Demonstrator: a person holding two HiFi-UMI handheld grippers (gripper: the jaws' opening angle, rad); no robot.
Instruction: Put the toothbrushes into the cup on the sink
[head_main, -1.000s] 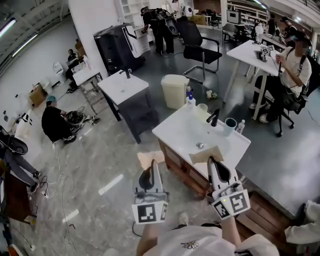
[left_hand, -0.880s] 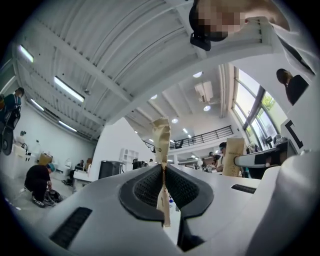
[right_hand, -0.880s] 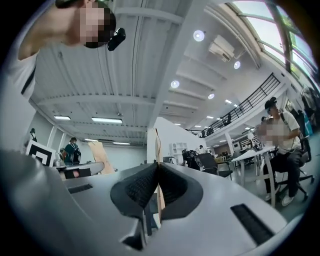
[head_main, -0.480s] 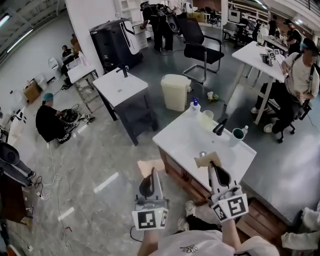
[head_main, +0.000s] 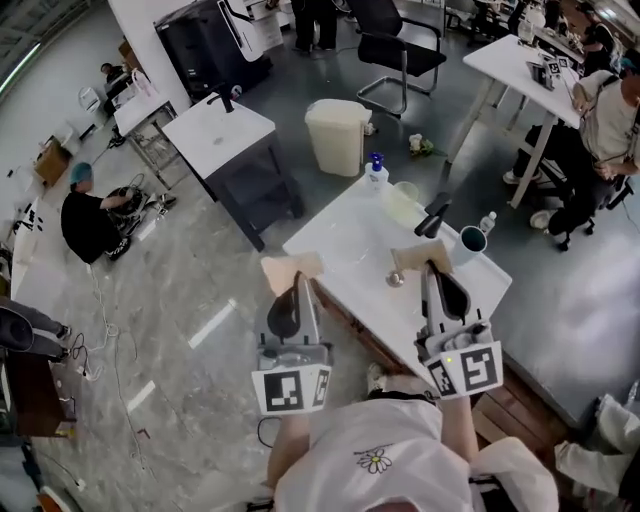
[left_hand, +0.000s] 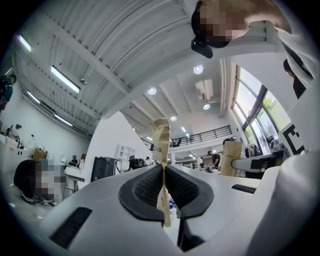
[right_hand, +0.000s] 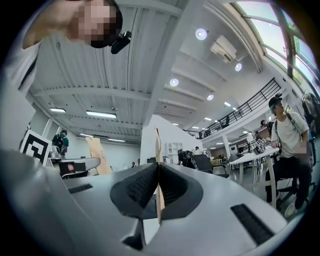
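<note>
This is a large open laboratory or workshop hall. A free-standing white-topped sink stand is on a polished grey floor, near a white work desk and a black office chair. Long strip lights hang from the high ceiling, and there is a railed balcony.

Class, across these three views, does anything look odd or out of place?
Yes: the left claw is shut on a creased tan piece and the right claw on a flat tan piece; neither looks like a toothbrush.
</note>
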